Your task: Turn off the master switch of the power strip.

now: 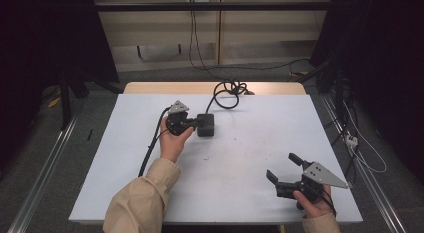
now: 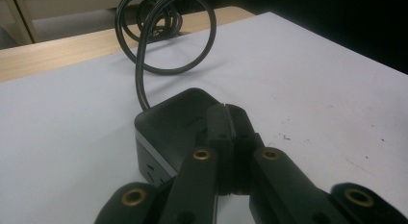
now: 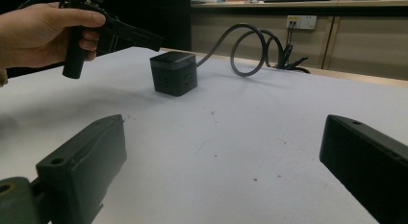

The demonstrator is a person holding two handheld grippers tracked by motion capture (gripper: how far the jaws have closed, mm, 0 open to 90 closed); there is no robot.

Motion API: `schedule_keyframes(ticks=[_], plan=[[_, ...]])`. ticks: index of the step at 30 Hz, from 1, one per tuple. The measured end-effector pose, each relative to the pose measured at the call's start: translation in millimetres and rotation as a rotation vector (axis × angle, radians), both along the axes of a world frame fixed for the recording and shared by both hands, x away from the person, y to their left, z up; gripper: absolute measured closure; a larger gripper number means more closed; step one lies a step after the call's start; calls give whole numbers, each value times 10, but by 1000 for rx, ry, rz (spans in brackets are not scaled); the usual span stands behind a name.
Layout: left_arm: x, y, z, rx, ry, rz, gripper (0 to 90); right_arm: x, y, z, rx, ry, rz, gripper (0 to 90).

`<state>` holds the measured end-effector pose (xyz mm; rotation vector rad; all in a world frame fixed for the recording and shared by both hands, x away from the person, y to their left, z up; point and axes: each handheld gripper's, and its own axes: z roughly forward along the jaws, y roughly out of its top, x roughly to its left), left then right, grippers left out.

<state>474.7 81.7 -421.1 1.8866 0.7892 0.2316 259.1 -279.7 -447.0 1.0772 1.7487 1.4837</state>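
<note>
Claws differ: our left claw (image 2: 231, 123) is pressed together above the rigid black cube socket block (image 1: 205, 125), right claw (image 1: 285, 169) apart.

White tabletop (image 1: 250, 143), wooden far edge (image 1: 200, 87), wall socket (image 3: 300, 21), floor cables (image 1: 360, 143), metal rails (image 1: 45, 163)

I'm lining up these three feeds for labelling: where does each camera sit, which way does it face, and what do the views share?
High view: above the person's side, looking forward and down on the white table; both sleeved forearms and both grippers show.
Left gripper view: rides the left gripper, jaws closed, over the black socket cube and its coiled cable.
Right gripper view: rides the right gripper, jaws wide apart, low over the table, facing the cube.
All three share cube and cable.
</note>
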Motion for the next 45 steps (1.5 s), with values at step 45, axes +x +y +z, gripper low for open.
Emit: schedule_keyframes(ticks=[45], plan=[[87,-85,-59,22,-4,3,900,5,1,1,3,1,5,20]])
